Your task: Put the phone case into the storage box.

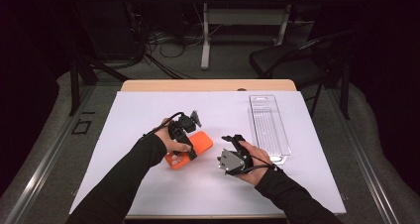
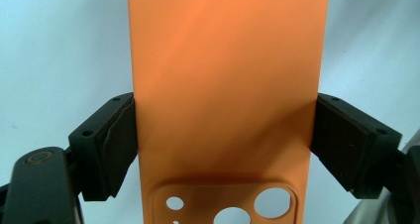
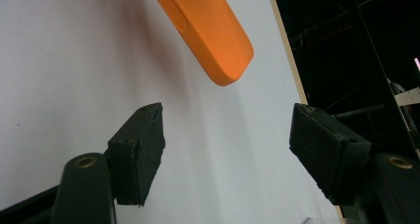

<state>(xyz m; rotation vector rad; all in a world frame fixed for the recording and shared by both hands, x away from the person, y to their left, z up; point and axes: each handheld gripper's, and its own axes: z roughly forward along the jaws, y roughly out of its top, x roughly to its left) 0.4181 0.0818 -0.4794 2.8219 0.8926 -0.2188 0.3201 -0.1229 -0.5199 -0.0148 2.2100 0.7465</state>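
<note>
Black jaws of the left gripper (image 2: 223, 144) clamp the two long edges of an orange phone case (image 2: 223, 85), pads pressed flat against both sides. Case finish: smooth, matte, uniform orange, with a raised camera panel pierced by round holes at the end nearest the jaws. In the high view, the phone case (image 1: 198, 144) lies low over the white mat (image 1: 148, 110), left of the clear plastic tray (image 1: 267, 125) and well apart from it.

Right gripper (image 3: 225, 154): jaws stand apart with nothing between them, pads clear of the case. Its view shows the rounded corner and a side button recess of the phone case (image 3: 208, 30), details the left gripper view lacks. The high view adds both sleeved forearms and places the right gripper (image 1: 233, 157) between case and tray.
</note>
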